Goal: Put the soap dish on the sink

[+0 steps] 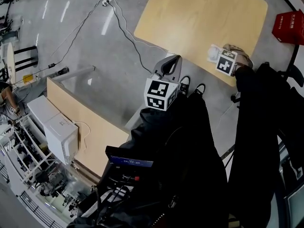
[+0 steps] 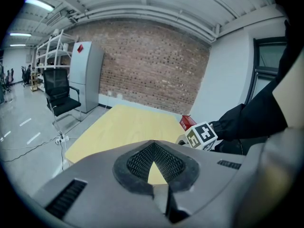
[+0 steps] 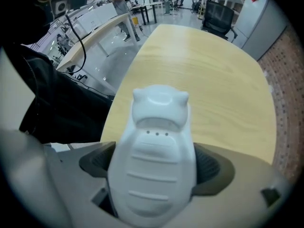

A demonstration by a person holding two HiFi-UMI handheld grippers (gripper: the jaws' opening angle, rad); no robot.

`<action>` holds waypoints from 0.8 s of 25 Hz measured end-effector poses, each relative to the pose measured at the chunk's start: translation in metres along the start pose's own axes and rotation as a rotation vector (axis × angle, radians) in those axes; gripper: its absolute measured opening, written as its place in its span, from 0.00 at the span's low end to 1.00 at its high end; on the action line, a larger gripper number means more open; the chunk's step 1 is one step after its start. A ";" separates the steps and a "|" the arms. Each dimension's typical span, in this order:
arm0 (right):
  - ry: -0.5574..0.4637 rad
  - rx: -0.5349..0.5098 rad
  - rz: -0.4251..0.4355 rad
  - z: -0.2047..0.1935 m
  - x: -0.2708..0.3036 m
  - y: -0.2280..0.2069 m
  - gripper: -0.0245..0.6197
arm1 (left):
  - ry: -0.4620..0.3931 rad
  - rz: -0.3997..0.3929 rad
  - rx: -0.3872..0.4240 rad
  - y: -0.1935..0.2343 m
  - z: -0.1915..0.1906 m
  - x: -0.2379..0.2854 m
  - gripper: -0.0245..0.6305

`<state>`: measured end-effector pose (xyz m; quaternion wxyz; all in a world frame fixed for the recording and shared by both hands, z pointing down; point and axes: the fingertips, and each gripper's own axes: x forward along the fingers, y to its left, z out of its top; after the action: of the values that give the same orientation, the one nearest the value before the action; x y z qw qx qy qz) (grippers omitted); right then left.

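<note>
My right gripper (image 3: 154, 184) is shut on a white ribbed soap dish (image 3: 156, 146), which sticks out forward between the jaws. In the head view the soap dish (image 1: 212, 54) hangs over the near edge of a light wooden table (image 1: 199, 13), just ahead of the right gripper's marker cube (image 1: 227, 61). My left gripper (image 1: 170, 64) is held over the grey floor beside the table, jaws together with nothing in them. In the left gripper view its black pads (image 2: 154, 163) meet in front of the table (image 2: 128, 127). No sink shows in any view.
A red box (image 1: 289, 26) lies right of the table. Cables (image 1: 118, 18) and a power strip run across the floor. A wooden counter (image 1: 76, 113) with a white box (image 1: 61, 133) stands at the left. An office chair (image 2: 59, 96) and a grey cabinet (image 2: 85, 75) stand by the brick wall.
</note>
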<state>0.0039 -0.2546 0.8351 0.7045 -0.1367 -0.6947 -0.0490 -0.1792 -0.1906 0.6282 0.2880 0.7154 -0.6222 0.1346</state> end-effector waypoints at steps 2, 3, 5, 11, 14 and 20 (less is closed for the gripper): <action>-0.018 -0.007 0.006 0.001 0.001 0.001 0.82 | -0.001 0.002 0.005 0.002 -0.001 0.000 0.04; -0.035 -0.006 0.007 0.002 0.001 0.001 0.82 | -0.002 0.002 0.008 0.002 -0.002 0.000 0.04; -0.095 0.014 -0.001 0.006 -0.003 0.001 0.82 | -0.004 -0.001 0.012 0.001 0.000 0.000 0.04; -0.426 0.210 -0.095 0.020 -0.065 -0.016 0.82 | -0.018 -0.017 0.035 -0.009 0.013 0.000 0.04; -0.616 0.332 -0.194 0.024 -0.126 -0.021 0.82 | -0.048 -0.034 0.055 -0.017 0.028 -0.005 0.04; -0.951 0.536 -0.467 0.002 -0.264 -0.001 0.44 | -0.134 -0.093 0.106 -0.050 0.072 -0.015 0.04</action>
<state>-0.0064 -0.2873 0.5737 0.2966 0.1954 -0.9339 0.0410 -0.1453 -0.2174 0.5503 0.2133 0.7652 -0.5982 0.1056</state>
